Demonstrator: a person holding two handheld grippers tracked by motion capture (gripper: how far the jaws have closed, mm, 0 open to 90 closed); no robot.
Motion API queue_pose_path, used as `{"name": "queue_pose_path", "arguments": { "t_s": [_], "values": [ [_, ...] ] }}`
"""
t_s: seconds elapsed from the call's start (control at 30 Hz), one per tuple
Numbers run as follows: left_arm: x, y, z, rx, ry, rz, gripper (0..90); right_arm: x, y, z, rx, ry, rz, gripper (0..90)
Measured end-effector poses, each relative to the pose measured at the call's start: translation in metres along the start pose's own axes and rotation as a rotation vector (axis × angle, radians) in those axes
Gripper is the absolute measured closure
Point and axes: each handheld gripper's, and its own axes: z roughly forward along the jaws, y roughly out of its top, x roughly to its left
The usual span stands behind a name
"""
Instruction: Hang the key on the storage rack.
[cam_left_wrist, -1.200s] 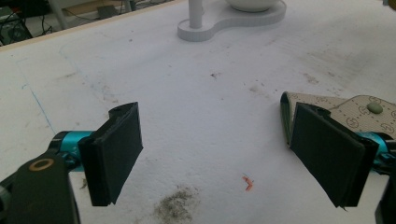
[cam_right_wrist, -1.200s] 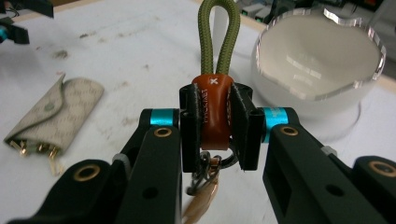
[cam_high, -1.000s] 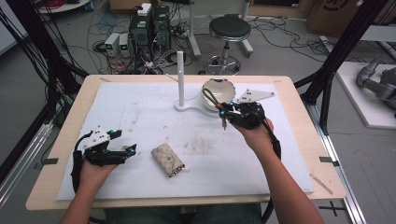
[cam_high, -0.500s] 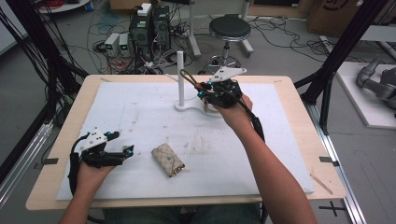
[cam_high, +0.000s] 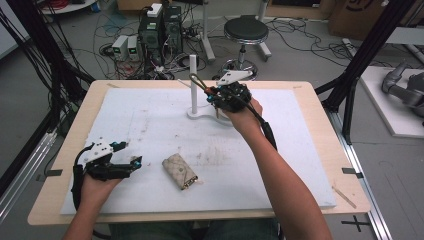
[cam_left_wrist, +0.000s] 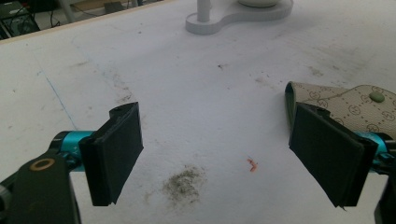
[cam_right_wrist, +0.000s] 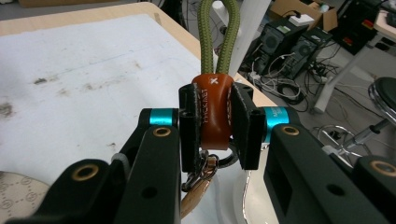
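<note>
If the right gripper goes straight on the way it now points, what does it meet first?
Probably the white post: the right gripper, shut on a keychain, aims its green loop toward it. Depth is unclear, so the loop may pass beside it.

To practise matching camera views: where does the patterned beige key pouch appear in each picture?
High view: key pouch lies low on the white mat, right of the left gripper.
Left gripper view: at the right edge, behind the right-hand jaw.
Right gripper view: bottom left corner.
Shared landmark: white stand.
</note>
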Motion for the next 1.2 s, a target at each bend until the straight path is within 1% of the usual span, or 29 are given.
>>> {"name": "queue_pose_path", "arguments": {
  "t_s": [0.37,0.4,0.43,0.5,0.53,0.57,0.6,0.7,0.73,0.8,0.83,0.87,1.13,1.2],
  "values": [
    [0.0,0.0,0.001,0.004,-0.001,0.0,17.3,0.0,0.0,0.007,0.016,-0.009,-0.005,73.9],
    [0.0,0.0,0.001,0.003,0.0,-0.001,17.3,0.0,0.0,0.007,0.02,-0.015,-0.01,71.4],
    [0.0,0.0,0.001,0.003,0.0,-0.001,17.3,0.001,0.0,0.008,0.028,-0.031,-0.016,68.2],
    [0.001,0.0,0.0,0.002,0.001,-0.001,17.3,0.002,-0.001,0.008,0.037,-0.066,-0.009,55.3],
    [0.001,0.0,0.0,0.002,0.001,-0.001,17.3,0.001,-0.001,0.008,0.035,-0.068,-0.005,54.6],
    [0.001,0.0,0.0,0.002,0.0,0.0,17.3,0.001,-0.001,0.007,0.035,-0.065,0.002,51.8],
    [0.001,0.0,0.001,0.003,0.0,0.0,17.3,0.001,-0.001,0.005,0.032,-0.072,0.009,47.9],
    [0.0,0.0,0.001,0.0,-0.002,-0.001,17.3,0.0,-0.003,-0.004,0.025,-0.07,0.027,45.3],
    [0.0,0.0,0.001,0.001,-0.003,0.002,17.3,-0.001,-0.005,-0.01,0.027,-0.075,0.031,42.5],
    [0.0,0.0,0.001,0.002,-0.003,0.002,17.3,-0.001,-0.007,-0.013,0.019,-0.074,0.035,42.4],
    [0.0,0.0,0.002,0.001,-0.005,0.001,17.3,-0.002,-0.013,-0.021,0.002,-0.078,0.034,42.2],
    [-0.001,0.0,0.002,0.0,-0.006,0.003,17.3,-0.002,-0.013,-0.021,0.002,-0.078,0.034,42.2],
    [-0.003,0.002,0.004,0.003,-0.013,0.009,17.3,-0.006,-0.042,-0.047,0.003,-0.094,0.072,41.0],
    [-0.003,0.002,0.004,0.002,-0.014,0.012,17.3,-0.008,-0.047,-0.054,-0.007,-0.097,0.085,41.0]
  ]
}}
